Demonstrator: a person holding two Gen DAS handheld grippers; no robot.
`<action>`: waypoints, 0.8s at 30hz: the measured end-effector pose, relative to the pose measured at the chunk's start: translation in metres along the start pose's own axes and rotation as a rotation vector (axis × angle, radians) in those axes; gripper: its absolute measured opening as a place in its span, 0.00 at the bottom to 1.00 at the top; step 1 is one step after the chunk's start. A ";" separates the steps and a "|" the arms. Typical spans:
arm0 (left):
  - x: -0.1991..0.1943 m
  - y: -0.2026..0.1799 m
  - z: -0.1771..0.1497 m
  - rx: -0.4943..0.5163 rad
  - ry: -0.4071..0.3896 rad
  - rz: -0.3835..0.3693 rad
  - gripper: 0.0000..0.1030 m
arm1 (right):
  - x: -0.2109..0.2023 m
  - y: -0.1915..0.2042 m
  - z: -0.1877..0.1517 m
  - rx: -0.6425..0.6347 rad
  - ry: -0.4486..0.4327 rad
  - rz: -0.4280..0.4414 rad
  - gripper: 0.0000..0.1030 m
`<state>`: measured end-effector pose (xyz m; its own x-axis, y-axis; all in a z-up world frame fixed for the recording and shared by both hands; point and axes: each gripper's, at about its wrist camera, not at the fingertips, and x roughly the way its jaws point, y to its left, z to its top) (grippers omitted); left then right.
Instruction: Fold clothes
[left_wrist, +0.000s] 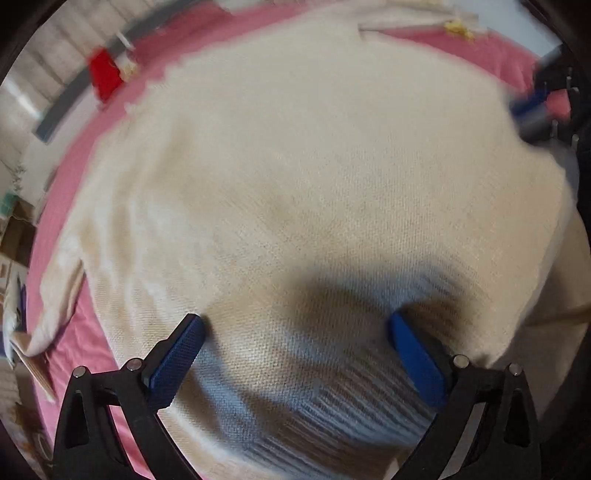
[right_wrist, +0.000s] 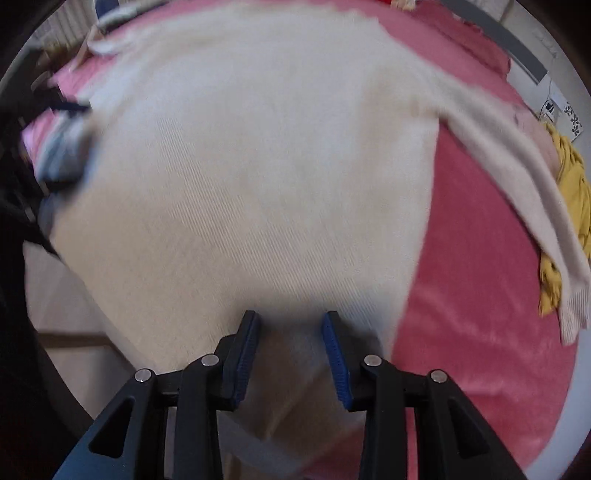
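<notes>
A cream knitted sweater lies spread on a pink blanket, filling most of both views. My left gripper hovers over its lower part, open wide, with only flat cloth below the blue pads. In the right wrist view the sweater runs to the bed's near edge, one sleeve stretched out to the right. My right gripper is shut on a bunched fold of its hem. The left gripper shows as a blur at the left edge of that view.
A yellow garment lies under the sleeve's end at the right. A red item sits at the far side of the blanket. Cardboard boxes stand beyond the bed's left side, and pale floor shows below the near edge.
</notes>
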<state>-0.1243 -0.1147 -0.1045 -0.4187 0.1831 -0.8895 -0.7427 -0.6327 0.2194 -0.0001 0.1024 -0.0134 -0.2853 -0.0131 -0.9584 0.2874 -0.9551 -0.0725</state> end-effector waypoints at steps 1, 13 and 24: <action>0.002 0.012 -0.002 -0.074 0.046 -0.054 0.98 | -0.004 -0.006 -0.007 0.033 -0.020 0.031 0.36; 0.001 0.053 0.081 -0.209 -0.144 -0.063 0.98 | -0.041 -0.168 -0.066 0.791 -0.223 0.315 0.37; 0.066 0.012 0.054 -0.421 -0.265 -0.100 0.99 | 0.000 -0.398 -0.197 1.629 -0.581 0.403 0.38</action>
<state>-0.1891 -0.0696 -0.1394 -0.5152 0.4086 -0.7534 -0.5340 -0.8406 -0.0907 0.0654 0.5408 -0.0386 -0.7925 -0.0470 -0.6080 -0.5949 -0.1600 0.7877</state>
